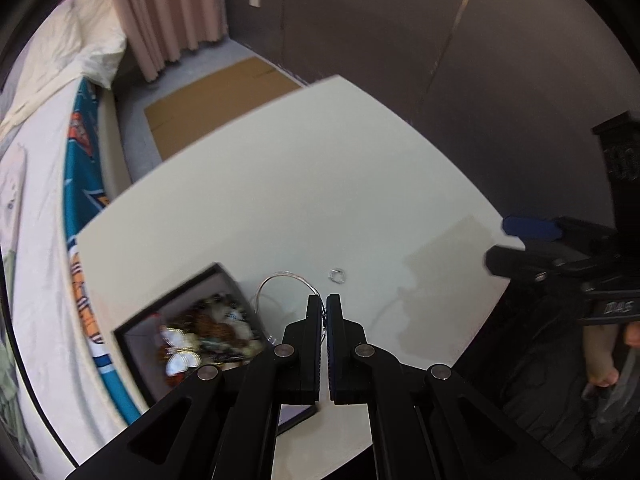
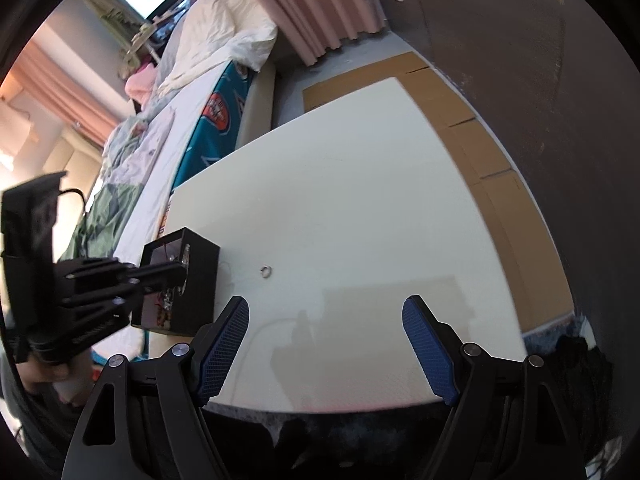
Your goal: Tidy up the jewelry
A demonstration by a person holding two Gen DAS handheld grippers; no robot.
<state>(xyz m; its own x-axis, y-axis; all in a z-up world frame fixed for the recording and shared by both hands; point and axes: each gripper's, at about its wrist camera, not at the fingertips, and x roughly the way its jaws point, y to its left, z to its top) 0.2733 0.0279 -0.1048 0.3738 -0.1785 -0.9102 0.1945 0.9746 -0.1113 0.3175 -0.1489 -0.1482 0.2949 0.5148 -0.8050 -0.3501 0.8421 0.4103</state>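
Note:
My left gripper (image 1: pixel 324 300) is shut on a thin silver wire bangle (image 1: pixel 276 284), held just above the white table (image 1: pixel 300 184) beside the black jewelry box (image 1: pixel 180 328). The box is open and holds several pieces, among them a white butterfly ornament (image 1: pixel 180 350). A small silver ring (image 1: pixel 337 275) lies on the table ahead of the fingertips; it also shows in the right wrist view (image 2: pixel 266 271). My right gripper (image 2: pixel 326 312) is open and empty over the table's near edge. The box (image 2: pixel 180 284) and the left gripper (image 2: pixel 176 270) appear at its left.
A bed (image 2: pixel 160 120) with rumpled bedding runs along the table's left side. Flattened cardboard (image 2: pixel 472 136) lies on the floor beyond and to the right of the table. A dark wall (image 1: pixel 440 40) stands behind, with pink curtains (image 1: pixel 168 12).

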